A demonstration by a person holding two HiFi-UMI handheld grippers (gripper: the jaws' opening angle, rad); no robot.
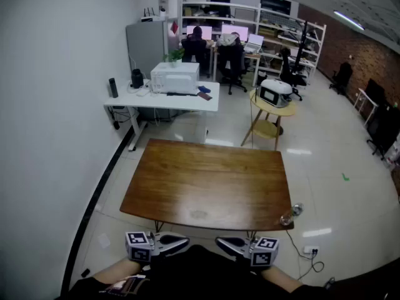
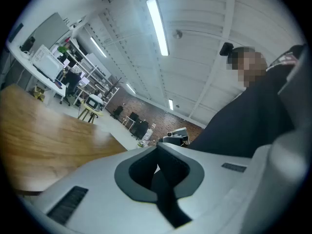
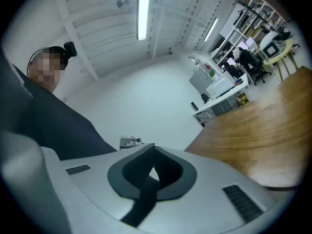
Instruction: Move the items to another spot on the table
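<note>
The brown wooden table (image 1: 206, 183) stands in front of me, its top bare except for a small clear glass-like object (image 1: 290, 216) at its front right corner. Both grippers hang low against my dark clothing, short of the table's near edge, tips pointing at each other. My left gripper (image 1: 185, 240) is shut with nothing between its jaws, as the left gripper view (image 2: 157, 152) also shows. My right gripper (image 1: 219, 242) is likewise shut and empty (image 3: 153, 151). The wooden tabletop (image 2: 44, 135) (image 3: 263, 130) lies off to the side in both gripper views.
A white wall (image 1: 56, 124) runs along the left. Behind the table stand a white desk (image 1: 164, 99) with a white appliance (image 1: 175, 78) and a round yellow side table (image 1: 270, 110). People sit at desks far back. A power strip (image 1: 309, 250) lies on the floor at right.
</note>
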